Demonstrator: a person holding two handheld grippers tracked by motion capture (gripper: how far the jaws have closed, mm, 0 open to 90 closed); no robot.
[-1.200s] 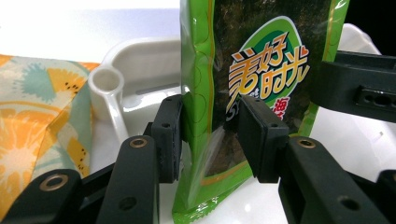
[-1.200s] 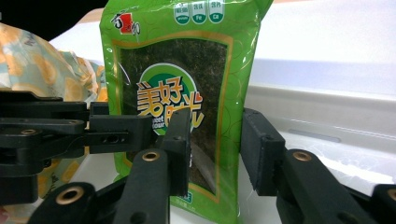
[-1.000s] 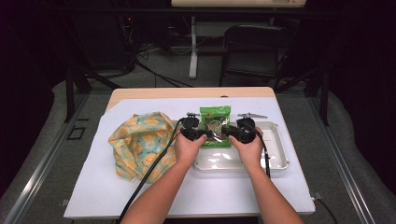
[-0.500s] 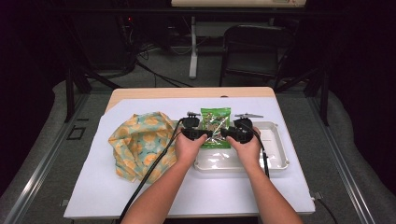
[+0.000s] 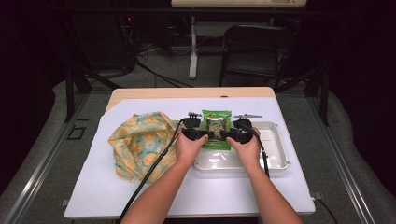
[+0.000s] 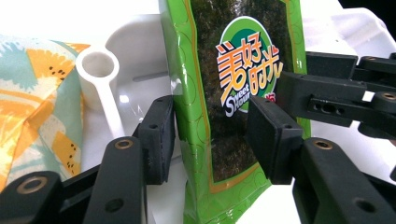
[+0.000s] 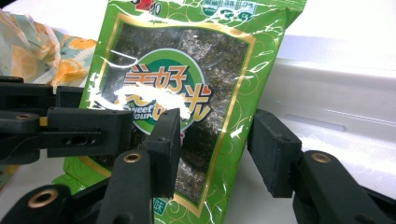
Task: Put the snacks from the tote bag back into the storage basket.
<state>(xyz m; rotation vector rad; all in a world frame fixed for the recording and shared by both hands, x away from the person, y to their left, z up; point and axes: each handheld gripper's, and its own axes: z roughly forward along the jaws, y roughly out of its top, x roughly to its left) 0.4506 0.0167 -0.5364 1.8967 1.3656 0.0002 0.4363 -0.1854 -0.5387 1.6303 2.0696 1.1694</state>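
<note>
A green seaweed snack packet (image 5: 216, 122) lies at the back left corner of a white plastic tray (image 5: 276, 151), its printed face up. My left gripper (image 5: 202, 135) reaches in over its left side and my right gripper (image 5: 229, 136) over its right side. In the left gripper view the packet (image 6: 224, 60) runs up between the jaws of the left gripper (image 6: 210, 135), which stand apart; one pad touches its left edge. In the right gripper view the right gripper (image 7: 215, 144) also stands open, straddling the packet's (image 7: 187, 56) right edge.
A crumpled cloth with an orange-slice print (image 5: 140, 144) lies left of the tray on the white table cover (image 5: 154, 200). A white plastic scoop (image 6: 100, 74) rests in the tray (image 6: 140, 51). A black chair (image 5: 254, 46) stands beyond the table.
Both hands have drawn slightly toward each other and toward the person, closing in on the packet's two sides. The packet has barely shifted.
</note>
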